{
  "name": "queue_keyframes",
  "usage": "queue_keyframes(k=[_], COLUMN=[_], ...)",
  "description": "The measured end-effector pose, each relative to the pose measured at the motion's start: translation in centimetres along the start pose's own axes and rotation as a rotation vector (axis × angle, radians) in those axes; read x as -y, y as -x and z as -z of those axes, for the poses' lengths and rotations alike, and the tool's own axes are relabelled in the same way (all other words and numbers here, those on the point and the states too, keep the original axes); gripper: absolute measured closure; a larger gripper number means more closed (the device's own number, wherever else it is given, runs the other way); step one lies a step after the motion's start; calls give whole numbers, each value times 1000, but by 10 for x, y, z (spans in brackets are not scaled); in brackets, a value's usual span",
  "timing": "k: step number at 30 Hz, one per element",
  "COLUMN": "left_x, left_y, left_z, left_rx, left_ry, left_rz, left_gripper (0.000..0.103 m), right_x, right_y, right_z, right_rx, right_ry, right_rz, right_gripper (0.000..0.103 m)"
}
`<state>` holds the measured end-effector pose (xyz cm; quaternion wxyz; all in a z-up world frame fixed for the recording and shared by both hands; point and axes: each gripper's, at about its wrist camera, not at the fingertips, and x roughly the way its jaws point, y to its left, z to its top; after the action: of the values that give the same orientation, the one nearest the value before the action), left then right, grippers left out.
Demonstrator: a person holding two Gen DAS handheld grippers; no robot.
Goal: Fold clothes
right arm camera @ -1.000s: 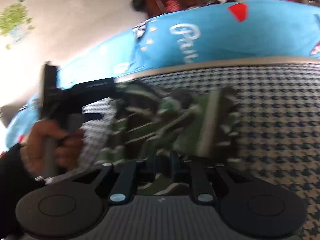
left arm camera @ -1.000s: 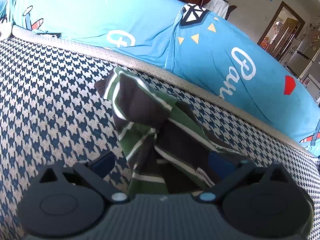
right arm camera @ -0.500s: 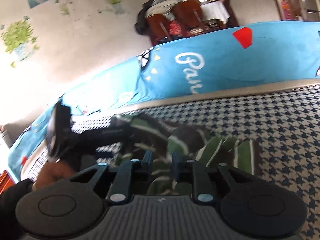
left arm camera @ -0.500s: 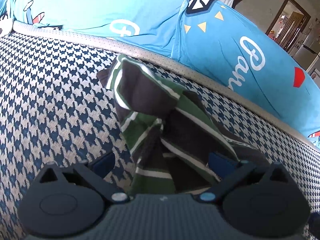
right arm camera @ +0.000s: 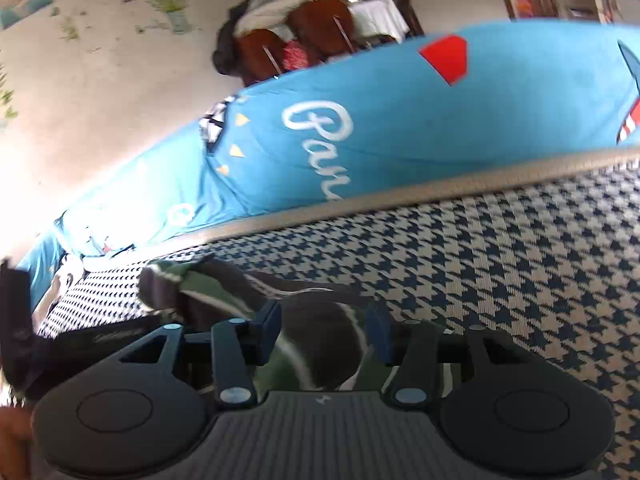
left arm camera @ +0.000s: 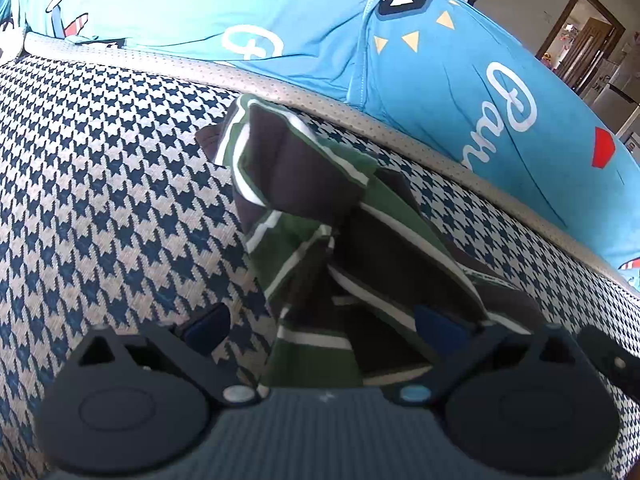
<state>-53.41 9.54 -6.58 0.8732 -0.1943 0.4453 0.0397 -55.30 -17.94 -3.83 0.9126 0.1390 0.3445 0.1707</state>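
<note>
A crumpled green and dark striped garment (left arm camera: pixel 320 208) lies on the houndstooth cushion (left arm camera: pixel 100 200). My left gripper (left arm camera: pixel 322 322) is open wide just above the cloth's near end, and the cloth runs between its blue pads (left arm camera: pixel 208 322) without being pinched. In the right wrist view the same garment (right arm camera: pixel 320 336) passes between the separated fingers of my right gripper (right arm camera: pixel 324 326), which is open and low over the cushion (right arm camera: pixel 520 264). The left gripper's black body (right arm camera: pixel 16 320) shows at the far left of that view.
A bright blue printed cover (left arm camera: pixel 460 64) lies behind a grey piped edge (left arm camera: pixel 320 96) at the back of the cushion. A person's hand (right arm camera: pixel 12 432) is at the lower left. Chairs with clothes (right arm camera: pixel 288 36) stand against the far wall.
My right gripper was shut on the garment and has opened, and the cloth has dropped flat onto the cushion. The left gripper stayed open and edged slightly closer.
</note>
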Motion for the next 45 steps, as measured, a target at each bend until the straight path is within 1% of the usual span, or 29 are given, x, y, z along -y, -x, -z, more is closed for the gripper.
queue_keyframes(k=[3,5,7,12,15,16,17,18,19,20,23,27,34,39,45], left_x=[2,4,6,10,12,12,13,13,14,15,18,21,32,38,45], left_y=[-1,-1,-1,-3,-5,-7,-8,-9,-10,-11,-12,-12,-10,-6,-2], left_z=[0,1,1,3,4,5,5,6,7,7,9,9,8,6,3], left_rx=[-5,-9,-11,-18,-26,-30,-33,-33,-32,-30,-23,-9,33,69,133], left_ry=[-11,-17,-25,-47,-52,-52,-52,-57,-62,-69,-87,-101,-129,-129,-138], left_rz=[5,6,7,12,8,6,4,-1,-6,-9,-14,-7,-15,-7,-28], left_gripper=[0,0,0,0,0,0,0,0,0,0,0,0,0,0,0], right_x=[9,14,16,13,8,6,3,0,-4,-7,-18,-33,-49,-51,-42], right_y=[-14,-24,-34,-50,-55,-56,-57,-57,-57,-57,-51,-44,-28,-27,-30], right_z=[-1,-2,-1,2,3,3,3,4,4,4,0,-4,-21,-36,-61], right_rx=[-34,-66,-89,-111,-111,-109,-102,-94,-86,-78,-23,51,205,270,347], right_ry=[-59,-93,-117,-100,-68,-56,-31,-7,23,52,120,210,301,322,278], right_rz=[-17,-40,-43,-63,-51,-48,-42,-36,-27,-18,1,27,115,142,145], right_gripper=[52,49,49,49,49,53,62,67,79,86,92,94,94,94,95])
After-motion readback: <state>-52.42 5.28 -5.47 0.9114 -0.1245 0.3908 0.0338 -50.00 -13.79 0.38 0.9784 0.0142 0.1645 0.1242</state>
